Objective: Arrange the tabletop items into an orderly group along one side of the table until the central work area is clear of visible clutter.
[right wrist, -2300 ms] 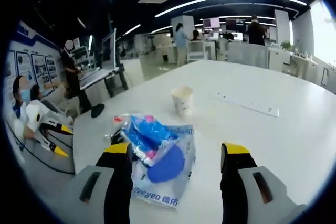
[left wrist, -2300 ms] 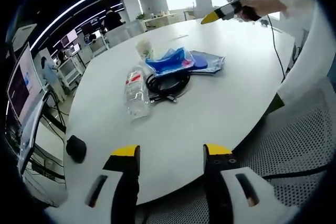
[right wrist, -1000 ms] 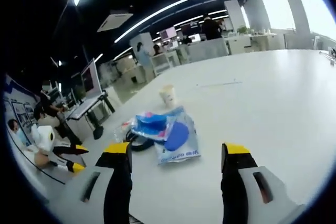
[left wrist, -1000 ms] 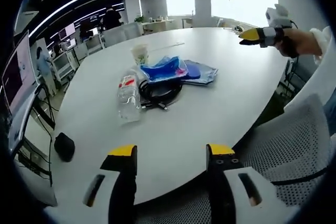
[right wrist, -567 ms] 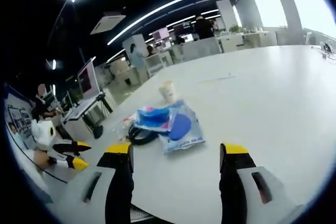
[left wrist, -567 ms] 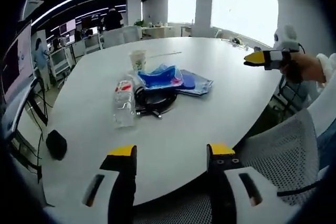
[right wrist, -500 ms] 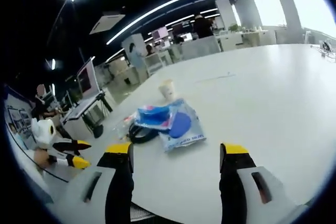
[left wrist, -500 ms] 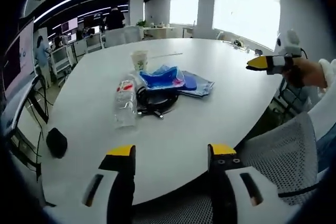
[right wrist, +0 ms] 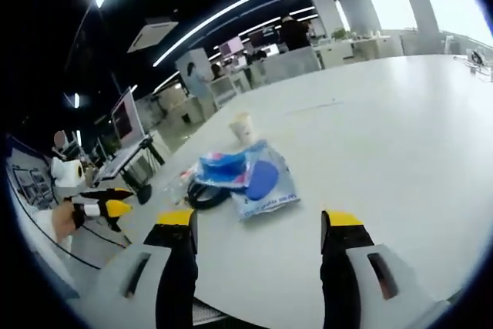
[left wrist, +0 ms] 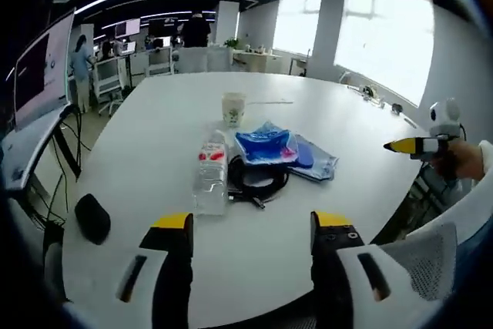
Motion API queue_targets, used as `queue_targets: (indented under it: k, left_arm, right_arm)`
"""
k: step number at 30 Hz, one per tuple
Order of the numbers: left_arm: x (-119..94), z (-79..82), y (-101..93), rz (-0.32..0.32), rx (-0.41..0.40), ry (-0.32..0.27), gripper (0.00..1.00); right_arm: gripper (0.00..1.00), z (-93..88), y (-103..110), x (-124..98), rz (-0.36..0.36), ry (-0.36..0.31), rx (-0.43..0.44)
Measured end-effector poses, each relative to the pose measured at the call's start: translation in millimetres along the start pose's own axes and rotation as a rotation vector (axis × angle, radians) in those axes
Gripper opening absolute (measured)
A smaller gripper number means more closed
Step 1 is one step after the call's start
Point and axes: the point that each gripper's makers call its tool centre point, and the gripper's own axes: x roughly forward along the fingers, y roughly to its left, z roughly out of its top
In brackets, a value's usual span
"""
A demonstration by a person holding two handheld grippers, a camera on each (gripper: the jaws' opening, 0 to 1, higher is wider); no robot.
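Observation:
On the round white table [left wrist: 154, 121] lies a cluster: a clear water bottle [left wrist: 210, 176] with a red label, a black coiled cable [left wrist: 256, 181], blue plastic packets [left wrist: 271, 146] and a paper cup [left wrist: 232, 109]. My left gripper [left wrist: 249, 225] stands open at the near table edge, well short of them. In the right gripper view the same packets [right wrist: 246, 175], cable [right wrist: 199, 194] and cup [right wrist: 243, 127] sit ahead of my open right gripper [right wrist: 258, 225]. The right gripper's yellow tip [left wrist: 408, 145] shows at the far right; the left gripper [right wrist: 104, 207] shows at the left.
A black mouse-like object [left wrist: 92, 218] lies near the table's left edge. A thin white strip [right wrist: 312, 107] lies beyond the cup. A mesh chair [left wrist: 416, 256] sits at the lower right. Desks, monitors and people fill the office behind.
Both cameras have swung; the left gripper view now faces the cluster more squarely. The right gripper sits lower and farther from the table. The items have not moved.

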Motion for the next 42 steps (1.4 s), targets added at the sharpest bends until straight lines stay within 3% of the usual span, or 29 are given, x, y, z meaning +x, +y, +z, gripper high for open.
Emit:
queue_targets:
  k: [5, 8, 18, 20, 24, 28, 33, 37, 42]
  left_arm:
    - [28.5, 16.3, 13.7, 0.004, -0.01, 0.021, 0.63]
    - [46.9, 14.0, 21.7, 0.015, 0.045, 0.089, 0.6]
    - [100.4, 4.3, 39.8, 0.006, -0.05, 0.218, 0.62]
    - [107.4, 5.2, 39.9, 0.002, -0.095, 0.225, 0.64]
    - [123.3, 1.2, 45.4, 0.003, -0.104, 0.25, 0.66]
    - [131.8, -3.1, 41.7, -0.011, -0.169, 0.272, 0.68]
    - [142.3, -6.9, 40.4, -0.009, -0.168, 0.279, 0.69]
    - [149.1, -15.2, 39.2, -0.013, -0.218, 0.294, 0.69]
    - [154.5, -12.2, 46.4, 0.019, -0.17, 0.283, 0.59]
  right_arm:
    - [0.62, -1.9, -1.2, 2.5, 0.013, 0.016, 0.004]
    - [0.62, -6.1, -6.1, 4.1, 0.012, 0.033, 0.022]
    - [0.57, -22.2, -14.0, 7.3, 0.019, 0.073, 0.082]
    - [0.57, -23.8, -16.4, 9.2, 0.019, 0.077, 0.09]
    - [0.56, -24.6, -17.1, 11.9, 0.021, 0.075, 0.114]
    - [0.55, -28.3, -17.9, 14.1, 0.021, 0.081, 0.134]
    - [0.54, -29.9, -20.4, 15.1, 0.019, 0.091, 0.143]
    - [0.52, -25.6, -23.9, 16.3, 0.02, 0.072, 0.188]
    - [0.5, -26.8, -25.0, 16.3, 0.018, 0.075, 0.197]
